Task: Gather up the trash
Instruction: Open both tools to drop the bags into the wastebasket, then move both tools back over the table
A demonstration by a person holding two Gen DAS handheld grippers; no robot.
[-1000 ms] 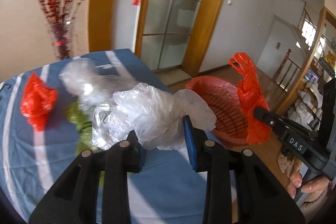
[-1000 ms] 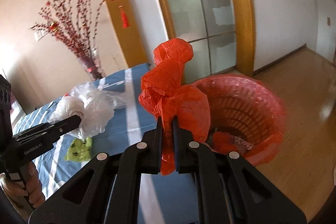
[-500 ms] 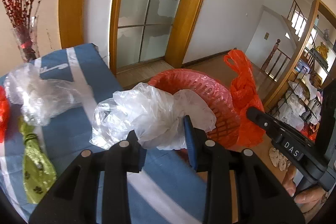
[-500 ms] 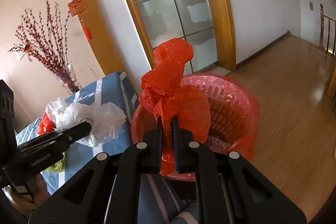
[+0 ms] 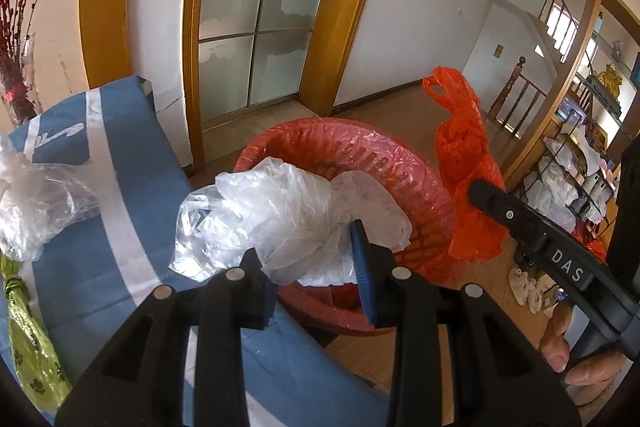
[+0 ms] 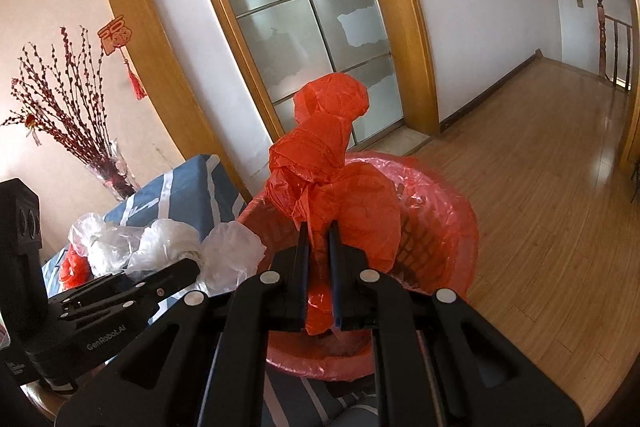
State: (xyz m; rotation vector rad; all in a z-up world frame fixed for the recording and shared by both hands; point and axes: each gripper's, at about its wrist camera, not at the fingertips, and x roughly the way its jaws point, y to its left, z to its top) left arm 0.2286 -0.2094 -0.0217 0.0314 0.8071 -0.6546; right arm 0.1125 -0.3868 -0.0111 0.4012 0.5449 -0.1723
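My left gripper (image 5: 308,259) is shut on a crumpled clear plastic bag (image 5: 288,223) and holds it at the near rim of the red basket (image 5: 400,163), which is lined with a red bag. My right gripper (image 6: 318,239) is shut on a crumpled red plastic bag (image 6: 332,179) and holds it above the red basket (image 6: 448,211). The red bag (image 5: 464,155) and the right gripper also show in the left wrist view, at the basket's right side. The left gripper with its clear bag (image 6: 232,251) shows at the left in the right wrist view.
A table with a blue, white-striped cloth (image 5: 132,211) holds another clear bag (image 5: 32,199) and a green wrapper (image 5: 28,339). A red bag (image 6: 74,263) lies on it too. A vase of red branches (image 6: 100,163) stands at the back. The basket stands on a wooden floor (image 6: 540,187).
Both grippers have moved from over the table towards the basket, each with its bag. The basket is now nearer and larger in both views.
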